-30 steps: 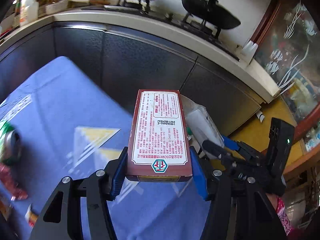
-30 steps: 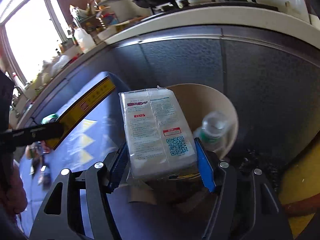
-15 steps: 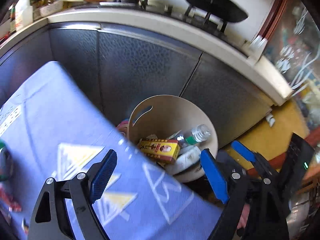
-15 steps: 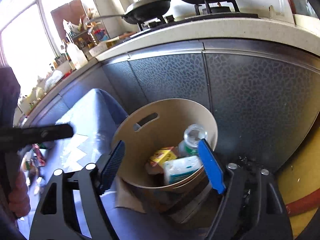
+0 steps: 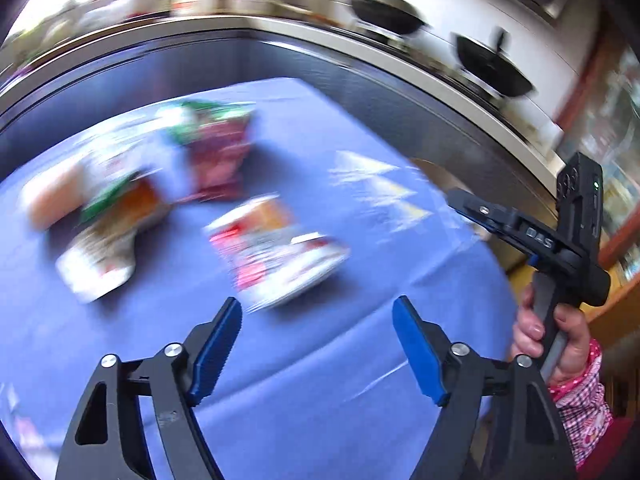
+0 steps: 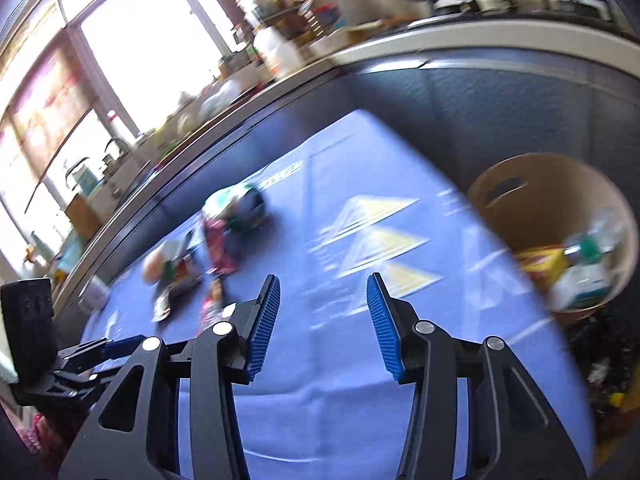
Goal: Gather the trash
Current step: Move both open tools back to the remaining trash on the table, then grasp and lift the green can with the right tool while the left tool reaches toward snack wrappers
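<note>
Both views are motion-blurred. My left gripper (image 5: 318,314) is open and empty above the blue tablecloth (image 5: 304,380). Ahead of it lie several wrappers: a red-and-white packet (image 5: 276,248), a maroon snack bag (image 5: 216,148) and a white-and-orange pack (image 5: 104,232). My right gripper (image 6: 323,290) is open and empty over the same cloth (image 6: 320,400). The round tan bin (image 6: 560,200) stands off the table's right edge, holding a yellow box (image 6: 544,262), a bottle and a white pack. A green can (image 6: 240,208) and wrappers (image 6: 180,272) lie to the left.
A dark-fronted kitchen counter (image 5: 360,52) with woks (image 5: 492,64) curves behind the table. The right gripper and the hand holding it show in the left wrist view (image 5: 560,248). The left gripper's body shows at the right wrist view's lower left (image 6: 36,340).
Both grippers let their items, the brown box and the white pack, fall into the bin and opened. Both have since swung left, away from the bin and over the table's wrappers.
</note>
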